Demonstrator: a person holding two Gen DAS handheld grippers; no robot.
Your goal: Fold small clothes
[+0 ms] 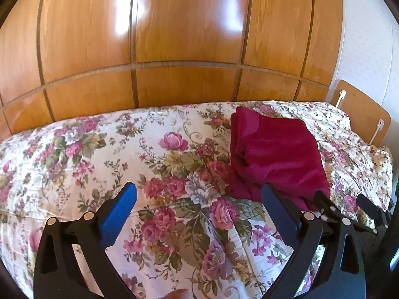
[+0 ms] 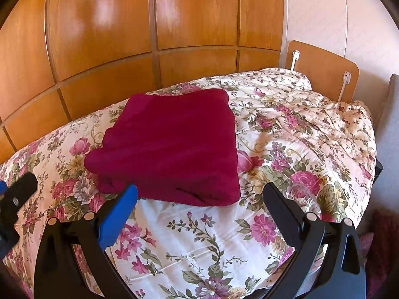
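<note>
A dark red garment (image 2: 169, 147) lies folded into a rough square on the floral bedspread (image 2: 286, 134). In the left wrist view the garment (image 1: 274, 154) is ahead and to the right. My left gripper (image 1: 199, 196) is open and empty, just above the bedspread (image 1: 99, 149), left of the garment. My right gripper (image 2: 200, 196) is open and empty, with the garment's near edge between its fingertips. Part of the right gripper (image 1: 349, 206) shows at the right edge of the left wrist view; part of the left gripper (image 2: 15, 199) shows at the left edge of the right wrist view.
A wooden panelled wardrobe (image 1: 174, 37) stands right behind the bed. A wooden headboard (image 2: 324, 72) with white brackets is at the far right, by a white wall (image 2: 324, 12). A grey upholstered edge (image 2: 391, 124) rises at the right.
</note>
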